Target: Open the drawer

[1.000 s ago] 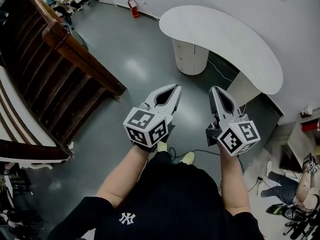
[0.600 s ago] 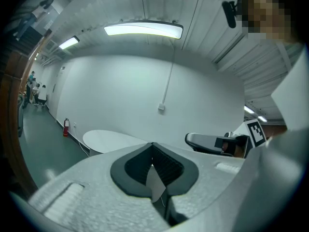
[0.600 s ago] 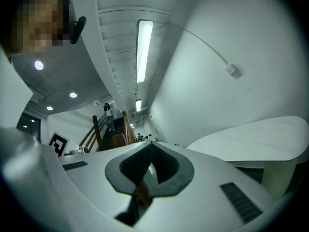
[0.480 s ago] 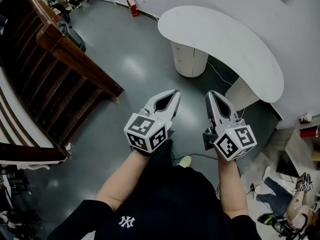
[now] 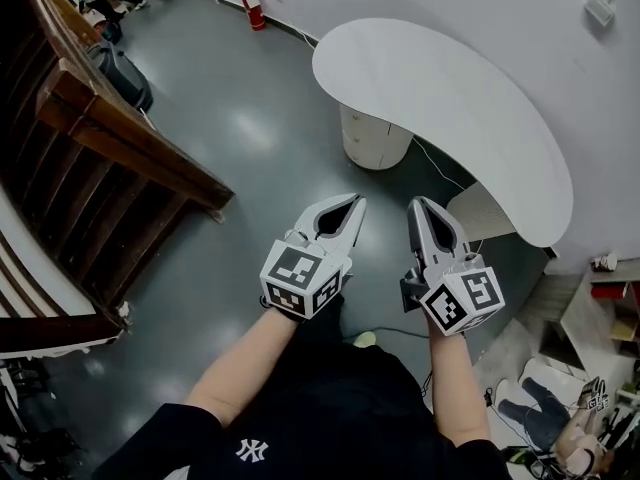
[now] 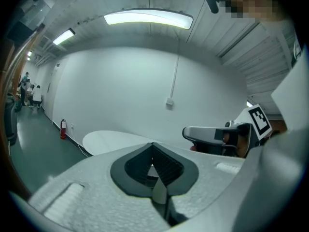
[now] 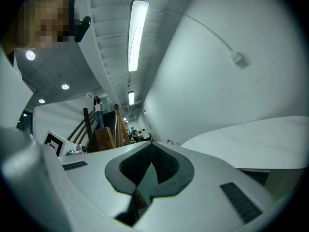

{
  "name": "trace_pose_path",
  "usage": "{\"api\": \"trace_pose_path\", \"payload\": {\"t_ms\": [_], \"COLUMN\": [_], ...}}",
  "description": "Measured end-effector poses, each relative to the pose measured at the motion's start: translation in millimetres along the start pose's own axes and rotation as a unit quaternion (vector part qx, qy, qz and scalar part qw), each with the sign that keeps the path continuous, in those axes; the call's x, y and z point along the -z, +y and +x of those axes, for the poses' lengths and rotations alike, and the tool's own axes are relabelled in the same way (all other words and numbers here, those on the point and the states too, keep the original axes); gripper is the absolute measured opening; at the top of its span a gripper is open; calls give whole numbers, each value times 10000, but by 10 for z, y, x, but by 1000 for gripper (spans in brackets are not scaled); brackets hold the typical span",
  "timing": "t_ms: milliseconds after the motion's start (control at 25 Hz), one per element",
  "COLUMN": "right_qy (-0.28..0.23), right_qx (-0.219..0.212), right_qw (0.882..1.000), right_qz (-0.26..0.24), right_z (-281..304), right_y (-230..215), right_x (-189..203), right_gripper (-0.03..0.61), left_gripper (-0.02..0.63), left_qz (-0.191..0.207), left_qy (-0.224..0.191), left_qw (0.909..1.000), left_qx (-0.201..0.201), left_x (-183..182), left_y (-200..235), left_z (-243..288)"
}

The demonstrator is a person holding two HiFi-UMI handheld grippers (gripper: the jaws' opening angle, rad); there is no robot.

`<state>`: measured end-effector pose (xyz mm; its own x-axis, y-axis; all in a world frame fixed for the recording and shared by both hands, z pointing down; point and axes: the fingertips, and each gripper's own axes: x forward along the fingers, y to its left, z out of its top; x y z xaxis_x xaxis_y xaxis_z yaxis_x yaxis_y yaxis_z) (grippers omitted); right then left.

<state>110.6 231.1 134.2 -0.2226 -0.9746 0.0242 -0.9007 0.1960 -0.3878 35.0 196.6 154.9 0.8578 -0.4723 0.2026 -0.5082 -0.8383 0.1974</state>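
Observation:
A white curved desk (image 5: pixel 450 88) stands by the wall, resting on a round white pedestal (image 5: pixel 373 138) with drawer fronts. Both grippers are held out over the grey floor, short of the desk and touching nothing. My left gripper (image 5: pixel 357 200) is shut and empty, its tips meeting in the left gripper view (image 6: pixel 152 144), where the desk top (image 6: pixel 116 139) shows beyond. My right gripper (image 5: pixel 418 203) is also shut with nothing in it (image 7: pixel 152 143). The desk's edge (image 7: pixel 251 139) fills the right of that view.
A dark wooden stair railing (image 5: pixel 110 138) runs along the left. A red fire extinguisher (image 5: pixel 250 8) stands by the far wall. A cable (image 5: pixel 440 173) trails under the desk. A person (image 5: pixel 545 418) sits on the floor at the lower right, beside shelves (image 5: pixel 610 308).
Both grippers and the person have moved forward towards the desk, which now sits nearer and lower in the head view. Both pairs of jaws stayed shut.

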Motion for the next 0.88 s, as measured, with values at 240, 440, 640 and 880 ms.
{"api": "trace_pose_path", "payload": {"t_ms": [240,440,640,880], "right_qy": [81,116,155,342], "right_qx": [174,435,664,441], "right_qw": [9997,9979,9923,9896], "right_qz": [-137,-466,-1032,-1328], "right_z": [957,1506,1872,2383], "right_y": [-161,-268,-416,-760], "right_x": [109,164,280,571], "right_gripper": [15,15,15,15], "left_gripper": [6,6,6,6], "left_qz": [84,153,131,150], "left_qy": [129,151,123,241], "left_qw": [9998,9994,9996,9996], "left_qx": [134,275,238,55], "left_x": [-15,13,188,576], "left_y": [802,1276,1673,2105], "left_z": [467,766,1064,1650]}}
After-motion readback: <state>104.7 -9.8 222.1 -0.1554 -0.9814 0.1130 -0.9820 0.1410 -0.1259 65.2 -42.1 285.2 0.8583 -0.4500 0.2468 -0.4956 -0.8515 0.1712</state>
